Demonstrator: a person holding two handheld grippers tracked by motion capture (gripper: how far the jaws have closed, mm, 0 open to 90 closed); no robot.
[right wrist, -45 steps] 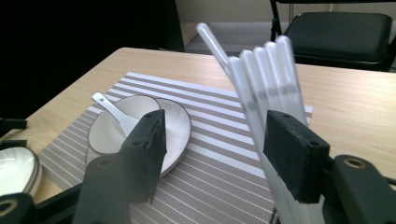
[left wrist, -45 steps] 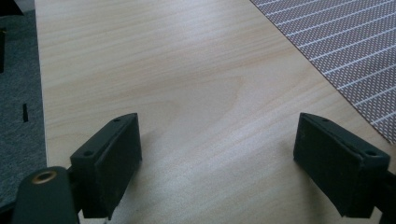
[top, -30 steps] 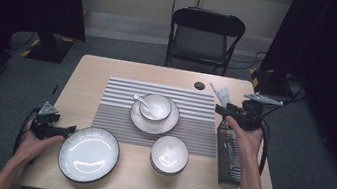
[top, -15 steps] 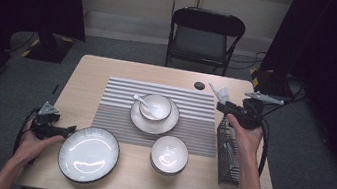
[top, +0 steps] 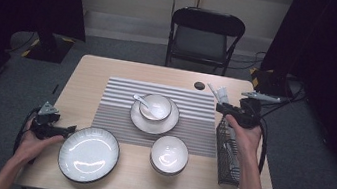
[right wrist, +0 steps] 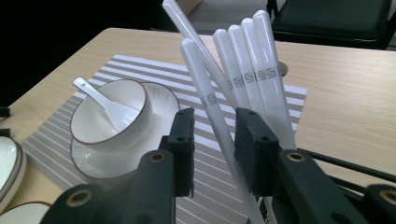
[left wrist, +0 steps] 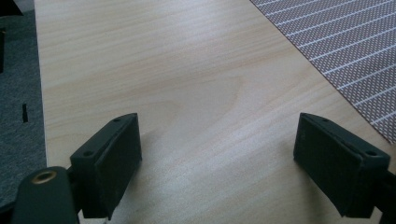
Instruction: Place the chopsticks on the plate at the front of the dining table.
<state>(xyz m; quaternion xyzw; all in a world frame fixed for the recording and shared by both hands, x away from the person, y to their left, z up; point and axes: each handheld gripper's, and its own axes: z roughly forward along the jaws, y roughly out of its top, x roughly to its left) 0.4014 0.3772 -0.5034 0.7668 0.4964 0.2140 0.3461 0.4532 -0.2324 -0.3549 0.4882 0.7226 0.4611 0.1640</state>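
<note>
White chopsticks (right wrist: 247, 79) stand together in a black wire basket (top: 228, 154) at the right edge of the wooden table (top: 109, 73). The right gripper (right wrist: 212, 135) is at the top of this basket, and one chopstick (right wrist: 210, 116), which leans a little apart from the others, stands between its two jaws. The jaws have just been closing around this chopstick. The right jaw looks to be against it, but a small gap is still visible on the left side, so it is not yet pressed from both sides.

The left gripper (left wrist: 217, 158) is near the front left corner of the table, just beside a large plate (top: 89, 153) with a dark rim. Its jaws are wide apart, with only bare wood between them, and it holds nothing.

On the striped mat (top: 194, 111) in the middle, a small bowl (top: 157, 105) with a spoon (top: 141, 101) in it sits on a saucer (top: 149, 122). Another bowl (top: 169, 154) stands in front of the mat.
</note>
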